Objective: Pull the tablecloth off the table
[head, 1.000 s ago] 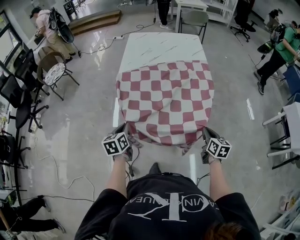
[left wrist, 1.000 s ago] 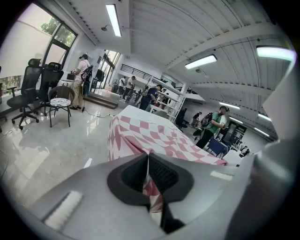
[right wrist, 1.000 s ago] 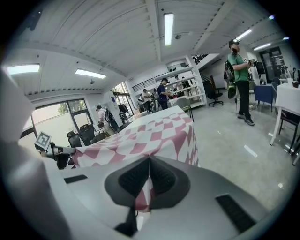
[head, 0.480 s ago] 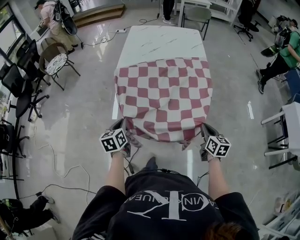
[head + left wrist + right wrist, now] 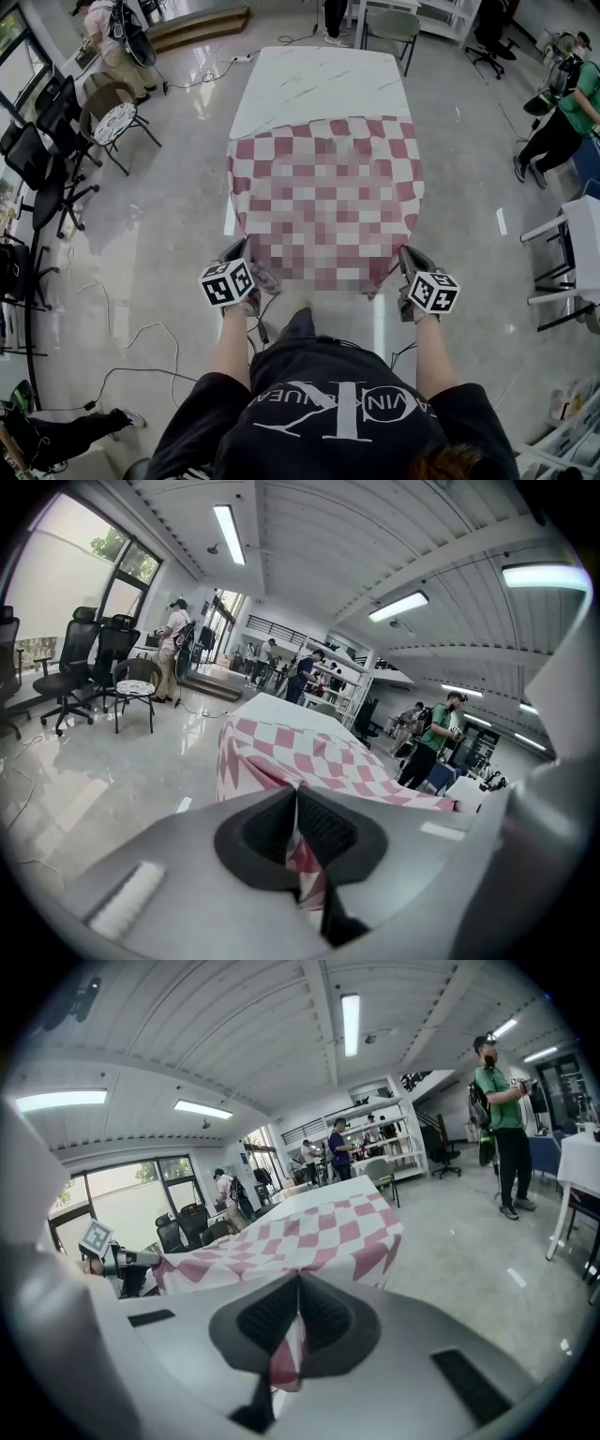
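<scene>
A red-and-white checked tablecloth (image 5: 323, 187) covers the near half of a long white table (image 5: 314, 80); the far half is bare. Its near edge hangs over the table end toward me. My left gripper (image 5: 246, 261) is shut on the cloth's near left corner, and cloth (image 5: 302, 855) shows pinched between its black pads (image 5: 323, 829). My right gripper (image 5: 409, 263) is shut on the near right corner, with cloth (image 5: 286, 1358) pinched between its pads (image 5: 328, 1321). Both grippers sit low, just off the table's near end.
Office chairs (image 5: 47, 141) and a small round stool (image 5: 112, 127) stand at the left. Cables (image 5: 141, 337) lie on the glossy floor. A white table (image 5: 577, 253) is at the right. People stand at the far left (image 5: 108, 42) and far right (image 5: 562, 103).
The cloth's far edge has slid a little toward me, baring slightly more white tabletop. Both grippers stay shut on the corners and have shifted only slightly.
</scene>
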{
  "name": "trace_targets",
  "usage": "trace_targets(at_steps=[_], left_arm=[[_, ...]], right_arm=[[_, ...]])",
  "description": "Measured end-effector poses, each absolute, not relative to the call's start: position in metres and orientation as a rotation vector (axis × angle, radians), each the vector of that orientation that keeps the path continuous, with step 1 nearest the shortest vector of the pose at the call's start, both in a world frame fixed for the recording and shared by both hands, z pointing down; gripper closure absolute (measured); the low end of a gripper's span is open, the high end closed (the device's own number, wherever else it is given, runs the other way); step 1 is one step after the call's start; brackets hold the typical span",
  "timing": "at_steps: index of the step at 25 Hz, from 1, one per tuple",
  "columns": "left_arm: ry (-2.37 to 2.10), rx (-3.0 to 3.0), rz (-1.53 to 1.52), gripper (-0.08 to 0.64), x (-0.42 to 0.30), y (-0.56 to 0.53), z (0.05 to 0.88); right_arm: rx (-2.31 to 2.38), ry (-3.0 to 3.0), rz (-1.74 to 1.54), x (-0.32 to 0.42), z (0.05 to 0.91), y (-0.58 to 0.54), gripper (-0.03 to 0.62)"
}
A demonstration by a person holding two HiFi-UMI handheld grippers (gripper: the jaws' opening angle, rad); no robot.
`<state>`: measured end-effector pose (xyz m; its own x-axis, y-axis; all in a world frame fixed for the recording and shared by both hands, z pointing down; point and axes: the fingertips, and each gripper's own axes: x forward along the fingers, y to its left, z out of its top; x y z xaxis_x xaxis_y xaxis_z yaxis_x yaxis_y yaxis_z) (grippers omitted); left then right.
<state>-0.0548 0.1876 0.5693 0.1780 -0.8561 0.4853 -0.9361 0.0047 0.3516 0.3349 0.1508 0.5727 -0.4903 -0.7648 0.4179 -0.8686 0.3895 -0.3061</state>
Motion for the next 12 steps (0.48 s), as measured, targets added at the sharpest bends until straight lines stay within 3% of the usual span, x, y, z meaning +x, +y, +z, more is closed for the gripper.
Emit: trace_targets(at_steps=[12], left_arm=[[-1.688, 1.881, 0.156, 0.546, -0.053, 0.206, 0.551]], right_arm=[[1.474, -2.485, 0.745, 0.335, 0.551, 0.167, 0.583]])
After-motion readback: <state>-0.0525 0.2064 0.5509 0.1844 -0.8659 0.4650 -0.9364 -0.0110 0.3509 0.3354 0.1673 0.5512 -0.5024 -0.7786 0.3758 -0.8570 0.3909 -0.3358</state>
